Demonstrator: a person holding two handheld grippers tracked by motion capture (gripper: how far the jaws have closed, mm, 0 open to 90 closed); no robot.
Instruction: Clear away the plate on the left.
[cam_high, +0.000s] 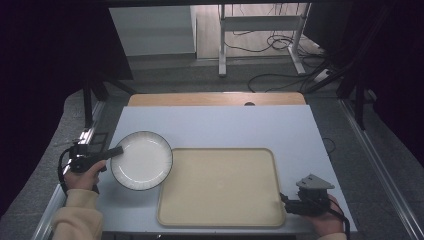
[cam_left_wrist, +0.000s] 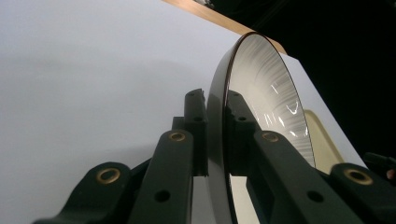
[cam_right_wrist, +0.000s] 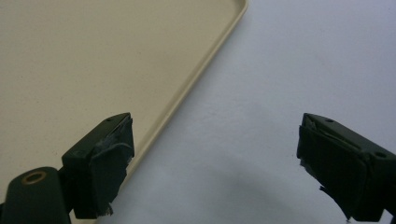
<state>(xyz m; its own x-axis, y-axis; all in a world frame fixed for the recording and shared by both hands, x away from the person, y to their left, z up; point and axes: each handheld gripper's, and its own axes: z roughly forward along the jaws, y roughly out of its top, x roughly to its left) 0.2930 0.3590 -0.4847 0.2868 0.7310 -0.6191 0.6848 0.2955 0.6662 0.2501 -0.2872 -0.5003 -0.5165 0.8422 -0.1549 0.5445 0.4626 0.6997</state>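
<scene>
The white plate (cam_high: 141, 160), judged rigid, glossy, slippery and breakable, is clamped at its dark rim by the left gripper (cam_high: 114, 152) just beside the tray (cam_high: 220, 215), while the right gripper (cam_right_wrist: 215, 163) is held released over the table (cam_high: 215, 125).

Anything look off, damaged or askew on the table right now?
One thing: the pads on the right gripper look worn, with frayed, peeling edges on both open jaws. Otherwise things look tidy: the left gripper clamps the plate by its rim, and the tray sits square on the table.
</scene>
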